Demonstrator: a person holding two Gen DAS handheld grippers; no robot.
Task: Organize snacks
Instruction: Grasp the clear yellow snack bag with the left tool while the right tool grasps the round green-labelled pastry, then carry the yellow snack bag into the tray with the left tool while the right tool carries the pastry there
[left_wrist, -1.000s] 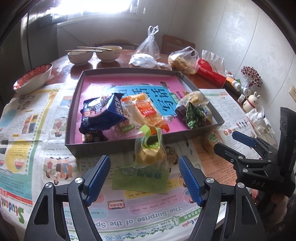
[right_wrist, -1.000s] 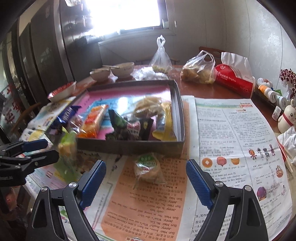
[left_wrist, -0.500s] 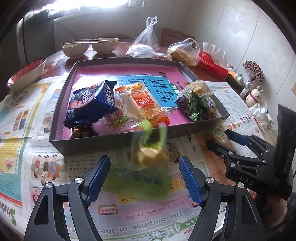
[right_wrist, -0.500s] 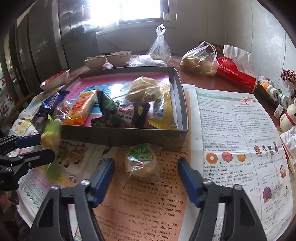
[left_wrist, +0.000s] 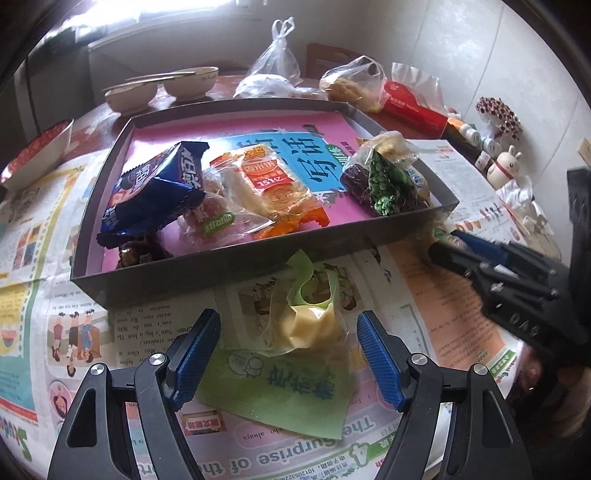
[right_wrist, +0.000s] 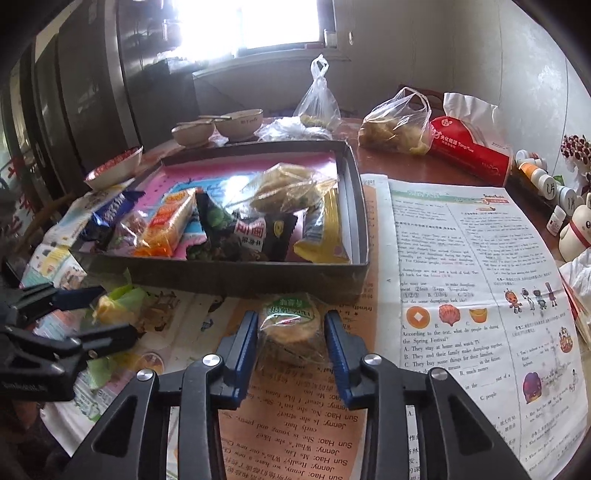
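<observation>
The right claw (right_wrist: 290, 334) has just been closing, and its blue pads now squeeze a round cake (right_wrist: 290, 325) in clear wrap, on the newspaper (right_wrist: 461, 258) just near of the gray tray (right_wrist: 354, 206). The left claw (left_wrist: 288, 354) is wide apart, with a yellow snack (left_wrist: 310, 326) in a green wrapper lying loose between its pads, near the tray's front wall. Inside the tray sit more snacks: a blue bag (left_wrist: 155, 188) on the left, an orange pack (left_wrist: 275, 184) in the middle, a green pack (left_wrist: 384, 181) on the right.
</observation>
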